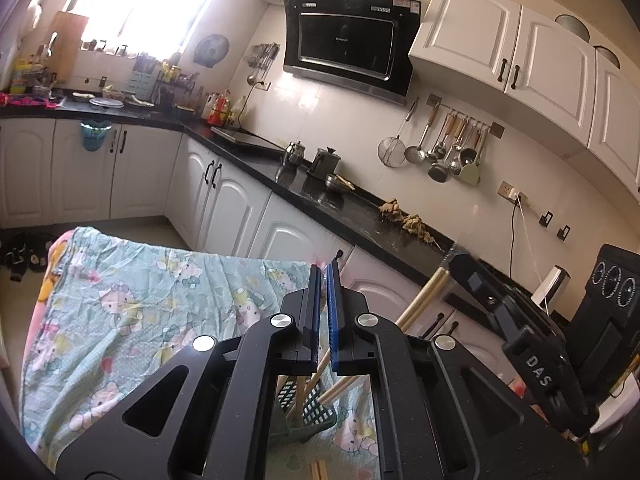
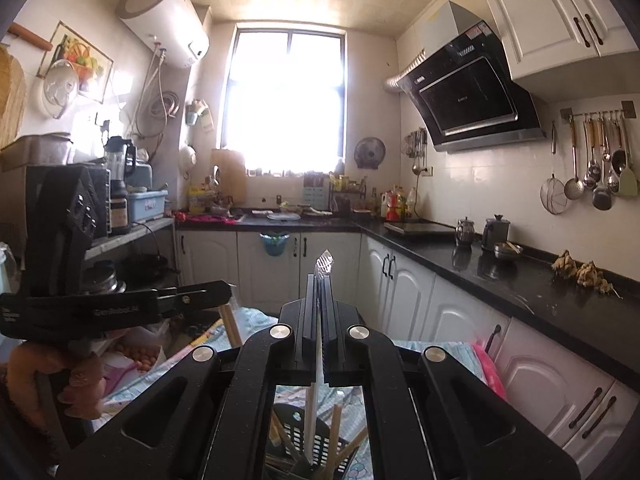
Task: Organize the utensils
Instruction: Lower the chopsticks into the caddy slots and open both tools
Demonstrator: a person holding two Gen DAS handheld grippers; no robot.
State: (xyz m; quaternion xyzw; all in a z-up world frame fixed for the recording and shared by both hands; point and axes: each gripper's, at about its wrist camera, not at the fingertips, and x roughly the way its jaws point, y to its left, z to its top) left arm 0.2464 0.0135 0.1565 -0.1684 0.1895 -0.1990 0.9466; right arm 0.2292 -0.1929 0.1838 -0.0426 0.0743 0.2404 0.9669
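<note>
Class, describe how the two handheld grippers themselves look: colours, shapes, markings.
Both are matte black with silver round bolts on angled linkage arms. The left gripper has blue ribbed pads on its fingers; the right gripper has black fingers and carries white "DAS" lettering on its side.

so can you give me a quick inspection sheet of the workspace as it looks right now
surface: table under a teal cartoon-cat print cloth, crumpled
job's things: black perforated plastic basket on the cloth; pale wooden chopsticks lean out of it; clear plastic utensil held above it
clutter: knobbly brown roots on the black stone countertop
grippers: left gripper jaws almost together, contents unclear; right gripper jaws clamped on the clear utensil
cables: black and white leads drop from a wall socket
surroundings: black slanted range hood, steel ladles on a wall rail, white cabinets
</note>
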